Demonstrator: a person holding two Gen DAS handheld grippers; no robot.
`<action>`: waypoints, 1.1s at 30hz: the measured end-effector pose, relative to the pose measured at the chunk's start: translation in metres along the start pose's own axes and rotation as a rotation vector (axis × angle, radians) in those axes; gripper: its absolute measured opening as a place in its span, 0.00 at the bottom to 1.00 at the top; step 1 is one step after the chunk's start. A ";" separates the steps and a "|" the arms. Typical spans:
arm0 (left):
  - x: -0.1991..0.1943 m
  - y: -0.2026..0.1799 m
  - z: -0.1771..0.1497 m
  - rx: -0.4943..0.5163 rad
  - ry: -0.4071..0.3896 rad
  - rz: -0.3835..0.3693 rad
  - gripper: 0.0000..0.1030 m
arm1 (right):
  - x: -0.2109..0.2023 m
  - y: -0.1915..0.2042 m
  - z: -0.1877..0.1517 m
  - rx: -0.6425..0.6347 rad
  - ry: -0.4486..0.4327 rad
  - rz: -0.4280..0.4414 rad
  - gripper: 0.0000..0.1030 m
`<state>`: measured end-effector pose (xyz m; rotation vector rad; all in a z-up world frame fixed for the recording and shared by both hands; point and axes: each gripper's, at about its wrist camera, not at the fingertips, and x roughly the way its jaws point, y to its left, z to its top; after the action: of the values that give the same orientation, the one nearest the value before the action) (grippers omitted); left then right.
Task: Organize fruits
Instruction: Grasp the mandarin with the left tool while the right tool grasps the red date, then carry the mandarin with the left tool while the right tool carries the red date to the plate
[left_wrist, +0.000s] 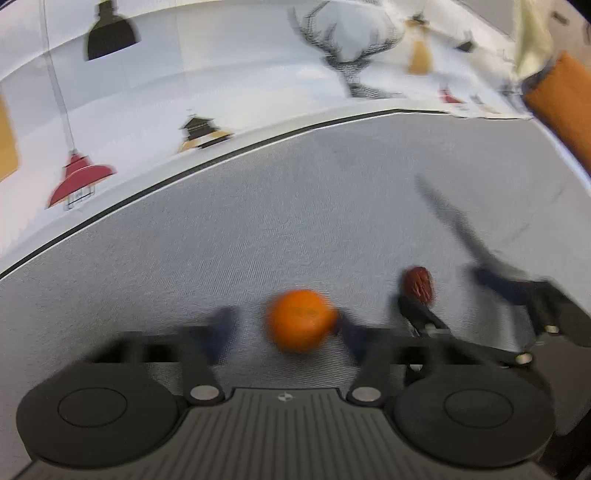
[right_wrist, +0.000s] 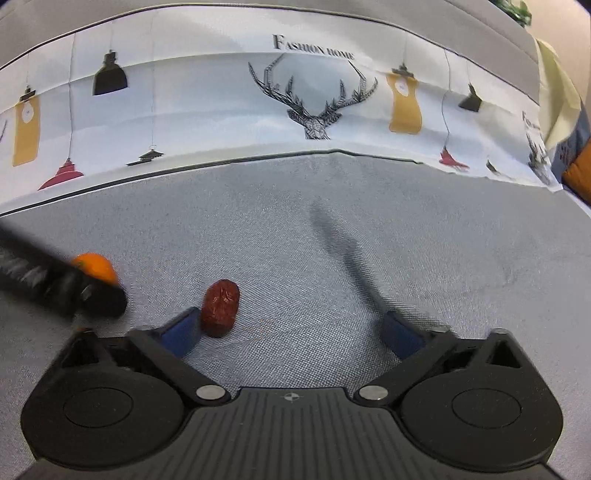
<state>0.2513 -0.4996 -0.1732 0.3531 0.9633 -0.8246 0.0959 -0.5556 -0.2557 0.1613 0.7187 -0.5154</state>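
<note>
While blurred, round orange (left_wrist: 298, 319), wrinkled date (right_wrist: 220, 307)

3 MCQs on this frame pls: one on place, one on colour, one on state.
1. Where does the date lie? A) just inside the right gripper's left finger B) on the orange C) on the printed cloth
2. Colour of the round fruit between the left gripper's fingers? A) green B) orange C) purple
3. State of the right gripper? A) clamped on the date B) open, only one pad near the date C) holding the orange

Key: 1 A, the date sits beside that blue pad; 2 B, the orange is plainly orange; 3 B, its other pad stands well clear.
</note>
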 end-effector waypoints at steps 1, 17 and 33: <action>-0.003 0.000 -0.001 0.004 -0.004 -0.003 0.37 | -0.004 0.007 0.000 -0.040 -0.014 0.005 0.40; -0.210 0.006 -0.082 0.024 -0.104 0.092 0.37 | -0.189 0.027 0.039 0.088 -0.220 0.057 0.20; -0.432 0.069 -0.286 -0.113 -0.060 0.306 0.37 | -0.418 0.152 -0.022 0.032 -0.136 0.390 0.21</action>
<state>0.0049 -0.0838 0.0256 0.3653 0.8688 -0.4975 -0.1058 -0.2519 0.0009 0.2868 0.5286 -0.1628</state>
